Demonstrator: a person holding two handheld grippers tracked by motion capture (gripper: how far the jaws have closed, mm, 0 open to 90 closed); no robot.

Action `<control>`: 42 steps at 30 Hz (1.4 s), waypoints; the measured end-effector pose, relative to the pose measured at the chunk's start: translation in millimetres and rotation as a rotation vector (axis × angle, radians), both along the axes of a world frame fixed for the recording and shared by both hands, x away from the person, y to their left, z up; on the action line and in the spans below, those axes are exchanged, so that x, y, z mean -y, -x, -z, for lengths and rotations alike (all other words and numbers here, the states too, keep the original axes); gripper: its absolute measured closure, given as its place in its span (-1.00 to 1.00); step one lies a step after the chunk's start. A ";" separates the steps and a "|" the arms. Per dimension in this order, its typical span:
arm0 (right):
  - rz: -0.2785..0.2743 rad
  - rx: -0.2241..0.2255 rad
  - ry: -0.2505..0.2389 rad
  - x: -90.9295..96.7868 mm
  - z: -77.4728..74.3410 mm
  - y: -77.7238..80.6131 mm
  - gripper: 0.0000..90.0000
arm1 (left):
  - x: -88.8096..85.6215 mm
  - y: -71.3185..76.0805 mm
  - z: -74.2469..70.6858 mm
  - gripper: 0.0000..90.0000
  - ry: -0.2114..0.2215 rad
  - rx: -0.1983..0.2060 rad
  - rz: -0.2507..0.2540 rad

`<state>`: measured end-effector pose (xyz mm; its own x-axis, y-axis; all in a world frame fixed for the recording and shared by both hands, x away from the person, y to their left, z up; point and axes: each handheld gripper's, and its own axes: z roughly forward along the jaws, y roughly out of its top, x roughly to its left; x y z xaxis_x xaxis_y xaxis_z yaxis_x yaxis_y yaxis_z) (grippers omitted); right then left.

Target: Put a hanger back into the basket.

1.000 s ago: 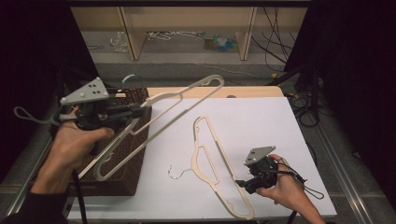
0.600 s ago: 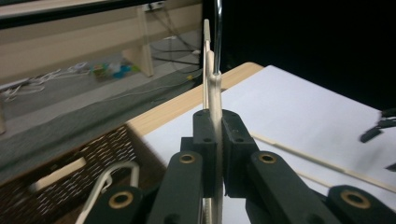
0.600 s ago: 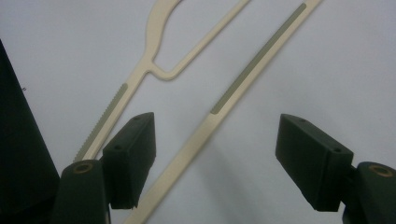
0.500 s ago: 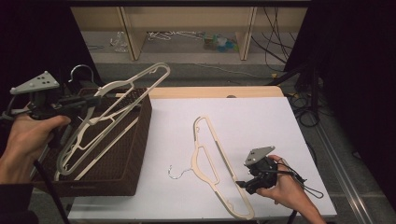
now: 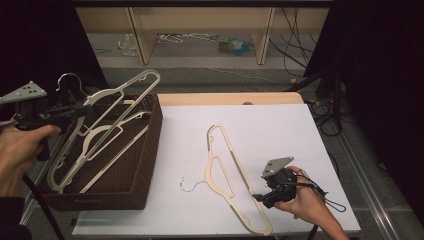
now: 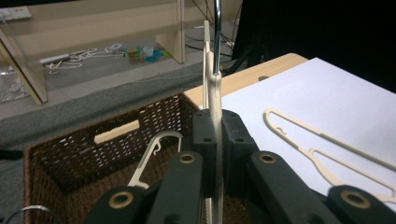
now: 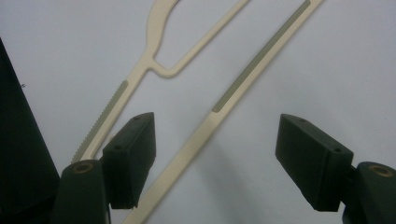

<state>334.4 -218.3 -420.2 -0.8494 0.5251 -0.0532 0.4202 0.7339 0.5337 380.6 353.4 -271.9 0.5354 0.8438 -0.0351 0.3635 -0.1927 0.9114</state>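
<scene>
My left gripper (image 5: 82, 110) is shut on the neck of a cream plastic hanger (image 5: 117, 102), just below its metal hook (image 5: 67, 80). The hanger slants down into a brown wicker basket (image 5: 150, 150) at the table's left. In the left gripper view the jaws pinch the hanger neck (image 6: 214, 116) edge-on above the basket (image 6: 70, 154). A second cream hanger (image 6: 152, 156) lies inside the basket. Another cream hanger (image 5: 225, 170) lies flat on the white table. My right gripper (image 5: 259, 197) rests at that hanger's lower end, open, with the hanger's bar (image 7: 233, 93) running between its pads (image 7: 133, 154).
The white tabletop (image 5: 280, 130) spreads right of the basket, with a wooden strip (image 5: 225, 98) along its far edge. Cables (image 5: 325, 115) hang off the right side. Beyond the table stand wooden shelf legs (image 5: 142, 35) with small items on the floor.
My left gripper has carried its hanger leftward from above the table's edge to over the basket and lowered it in. The right gripper and the table hanger have stayed put.
</scene>
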 end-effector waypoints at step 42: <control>-0.003 -0.013 0.010 -1.4 3.1 0.6 -0.33 | -24.2 -44.5 111.7 0.89 -0.113 -0.231 -0.019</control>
<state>333.7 -216.9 -423.3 -0.8519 0.5216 -0.0474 0.4246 0.7408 0.5205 425.1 377.6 -383.6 0.5086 0.8589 -0.0595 0.5640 -0.2801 0.7768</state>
